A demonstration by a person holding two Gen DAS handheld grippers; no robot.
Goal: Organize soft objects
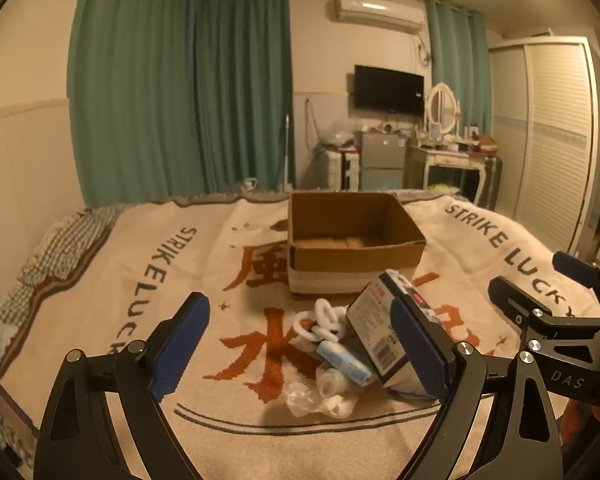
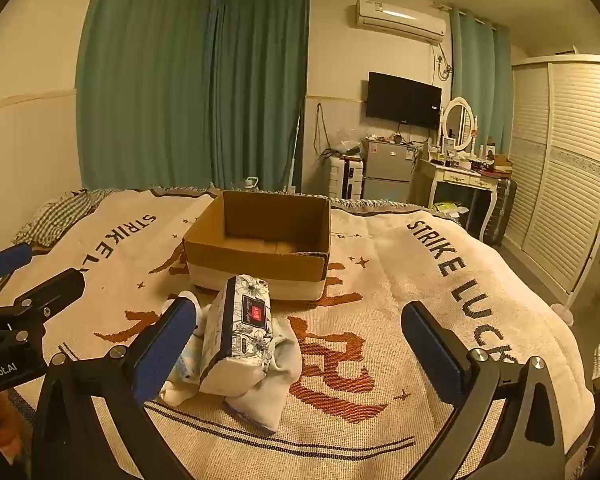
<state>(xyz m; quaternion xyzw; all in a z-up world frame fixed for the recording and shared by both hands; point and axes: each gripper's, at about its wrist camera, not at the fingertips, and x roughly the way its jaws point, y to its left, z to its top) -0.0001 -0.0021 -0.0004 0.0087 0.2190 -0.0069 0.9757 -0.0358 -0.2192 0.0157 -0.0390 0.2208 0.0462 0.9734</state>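
Left gripper and right gripper are hovering wide open, holding nothing, over the pile: tissue pack leaning on white cloth (box behind looks empty). Judging pre-grasp; next move needs closing on one item.

Open left claw above tissue pack, cardboard box beyond

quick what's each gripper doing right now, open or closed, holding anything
Left gripper: open, holding nothing, above the pile of soft items.
Right gripper: open, holding nothing; the tissue pack sits between its fingers, ungripped.
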